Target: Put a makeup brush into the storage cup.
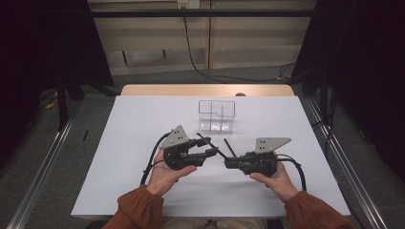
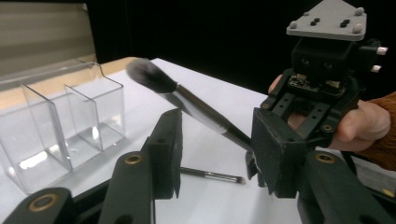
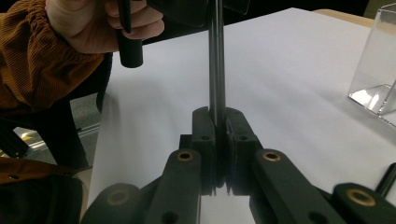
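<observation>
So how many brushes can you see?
2: a fluffy brush clamped in the right gripper, and a thin brush lying on the table. None seem hidden.

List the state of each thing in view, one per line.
Large makeup brush: off the table, tilted, bristles up, handle clamped in the right tool.
Right tool: shut on the brush handle.
Left tool: open around the brush, pads not pressing.
Small brush: lying flat on the table.
Clear organizer: upright, compartments empty.

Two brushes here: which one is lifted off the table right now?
The fluffy-tipped brush, clamped by the right gripper and raised between the open left gripper's jaws. The thin brush lies flat on the table.
</observation>
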{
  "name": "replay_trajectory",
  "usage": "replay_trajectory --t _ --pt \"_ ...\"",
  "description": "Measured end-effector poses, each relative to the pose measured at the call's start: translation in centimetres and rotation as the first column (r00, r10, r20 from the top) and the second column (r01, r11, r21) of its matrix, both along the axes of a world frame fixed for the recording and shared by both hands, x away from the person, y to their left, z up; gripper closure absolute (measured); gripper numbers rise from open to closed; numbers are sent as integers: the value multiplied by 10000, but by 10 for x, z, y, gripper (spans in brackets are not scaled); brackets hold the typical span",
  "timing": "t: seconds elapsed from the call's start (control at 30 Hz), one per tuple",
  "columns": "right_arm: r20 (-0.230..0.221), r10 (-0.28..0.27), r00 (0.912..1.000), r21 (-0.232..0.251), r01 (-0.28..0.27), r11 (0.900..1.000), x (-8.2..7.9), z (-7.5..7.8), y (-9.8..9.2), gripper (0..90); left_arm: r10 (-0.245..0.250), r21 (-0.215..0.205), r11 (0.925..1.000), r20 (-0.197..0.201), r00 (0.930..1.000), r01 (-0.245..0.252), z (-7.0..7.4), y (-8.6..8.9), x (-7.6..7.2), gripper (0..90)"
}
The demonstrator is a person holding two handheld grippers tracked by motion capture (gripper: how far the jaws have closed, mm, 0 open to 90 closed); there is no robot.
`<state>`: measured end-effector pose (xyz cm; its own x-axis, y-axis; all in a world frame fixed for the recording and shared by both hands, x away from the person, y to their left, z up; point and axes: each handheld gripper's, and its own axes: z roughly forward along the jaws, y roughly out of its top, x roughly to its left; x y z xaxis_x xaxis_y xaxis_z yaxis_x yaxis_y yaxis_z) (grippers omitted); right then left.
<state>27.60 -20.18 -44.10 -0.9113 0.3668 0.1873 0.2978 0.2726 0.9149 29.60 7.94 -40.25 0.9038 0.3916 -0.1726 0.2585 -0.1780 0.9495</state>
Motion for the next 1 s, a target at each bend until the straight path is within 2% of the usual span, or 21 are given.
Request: replay_trajectory --t 0.23,0.33,0.53,0.73,0.83,1.0 --pt "-47 88 10000 -94 -89 9999 0 -2 2 841 -138 -125 9998 -287 9995 134 1 3 1 645" --pt "-70 204 9998 -105 -205 9997 -1 -3 4 841 -333 -227 9992 -516 9981 322 1 3 -1 650" --pt "-3 319 9995 -203 -319 9993 -1 -4 6 841 -360 -357 9988 -574 9977 340 3 5 1 679" --pt "7 391 9992 -290 -390 9988 -2 -5 7 841 -699 -611 9961 -1013 9924 639 3 6 2 740" --pt "-15 423 9991 -329 -423 9986 -2 -6 8 839 -852 -694 9945 -1080 9905 780 4 6 3 763" --pt "34 404 9992 -252 -403 9989 -1 -6 10 839 -916 -723 9938 -953 9912 848 11 0 5 792"
